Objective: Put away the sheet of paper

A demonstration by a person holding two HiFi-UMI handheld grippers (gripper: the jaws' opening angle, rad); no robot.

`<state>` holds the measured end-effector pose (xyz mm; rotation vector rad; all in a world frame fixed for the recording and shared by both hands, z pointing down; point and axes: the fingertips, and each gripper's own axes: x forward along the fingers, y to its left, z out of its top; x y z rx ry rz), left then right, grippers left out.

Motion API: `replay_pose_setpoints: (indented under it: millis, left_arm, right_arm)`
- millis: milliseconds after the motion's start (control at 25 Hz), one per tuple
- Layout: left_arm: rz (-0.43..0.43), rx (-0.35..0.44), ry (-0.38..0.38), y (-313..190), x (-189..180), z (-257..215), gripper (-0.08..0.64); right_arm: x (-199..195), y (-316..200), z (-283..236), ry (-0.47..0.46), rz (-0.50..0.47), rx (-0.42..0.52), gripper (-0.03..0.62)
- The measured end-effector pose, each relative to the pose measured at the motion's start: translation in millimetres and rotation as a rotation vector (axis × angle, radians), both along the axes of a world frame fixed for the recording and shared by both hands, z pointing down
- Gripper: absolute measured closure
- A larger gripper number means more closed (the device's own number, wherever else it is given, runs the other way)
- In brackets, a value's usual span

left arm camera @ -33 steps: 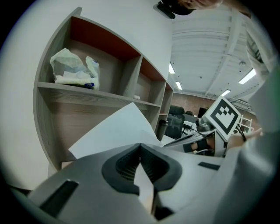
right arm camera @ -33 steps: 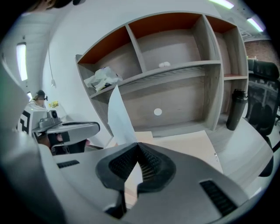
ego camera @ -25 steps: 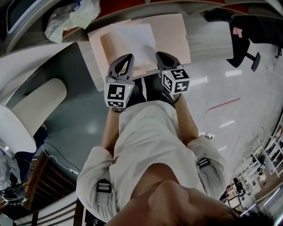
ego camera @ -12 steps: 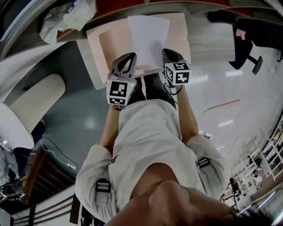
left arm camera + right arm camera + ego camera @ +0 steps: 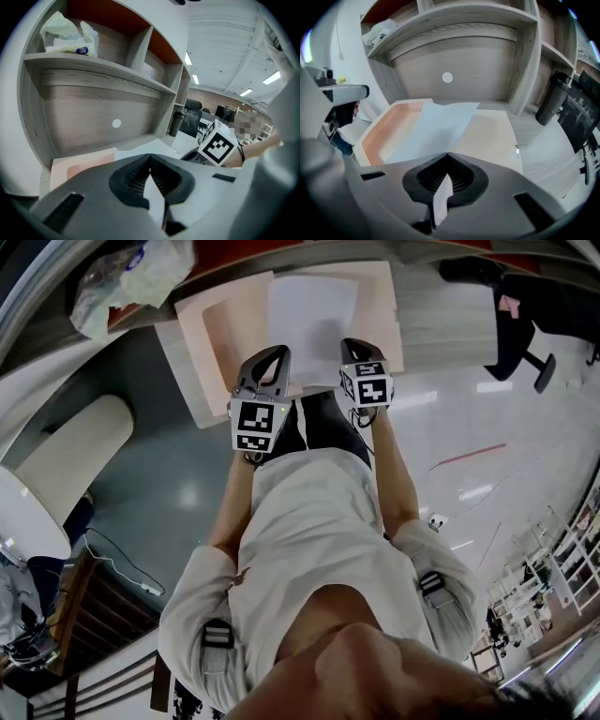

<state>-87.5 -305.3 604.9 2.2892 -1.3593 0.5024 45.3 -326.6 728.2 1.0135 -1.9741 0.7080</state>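
A white sheet of paper (image 5: 312,320) hangs over an open pink folder (image 5: 223,329) that lies on the desk under the shelf unit. Both grippers grip the sheet's near edge. My left gripper (image 5: 277,354) is shut on the sheet's left corner; a white sliver (image 5: 153,192) shows between its jaws (image 5: 149,157). My right gripper (image 5: 352,345) is shut on the right corner. In the right gripper view the sheet (image 5: 436,124) reaches forward from the closed jaws (image 5: 448,155) across the folder (image 5: 490,133).
A wooden shelf unit (image 5: 454,18) stands over the back of the desk, with a plastic bag (image 5: 131,282) on its shelf. A dark tumbler (image 5: 553,101) stands right of the folder. A black office chair (image 5: 525,306) is at the far right.
Both grippers have moved away from the body and down toward the folder. The sheet has straightened and now lies squarer over the folder's middle.
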Motion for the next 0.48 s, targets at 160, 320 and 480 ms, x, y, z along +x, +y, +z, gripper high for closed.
replay_pose_setpoints:
  millis: [160, 320, 480]
  left_arm:
    - [0.009, -0.014, 0.009, 1.1, 2.6, 5.4, 0.541]
    - [0.006, -0.017, 0.014, 2.7, 1.9, 6.4, 0.541]
    - [0.000, -0.023, 0.015, 5.6, -1.9, 8.4, 0.541]
  right_arm:
    - [3.3, -2.0, 13.3, 0.032, 0.004, -0.016, 0.574]
    - [1.4, -5.1, 19.3, 0.050, -0.008, -0.016, 0.574]
    - [-10.9, -9.1, 21.9, 0.060, -0.041, -0.012, 0.574]
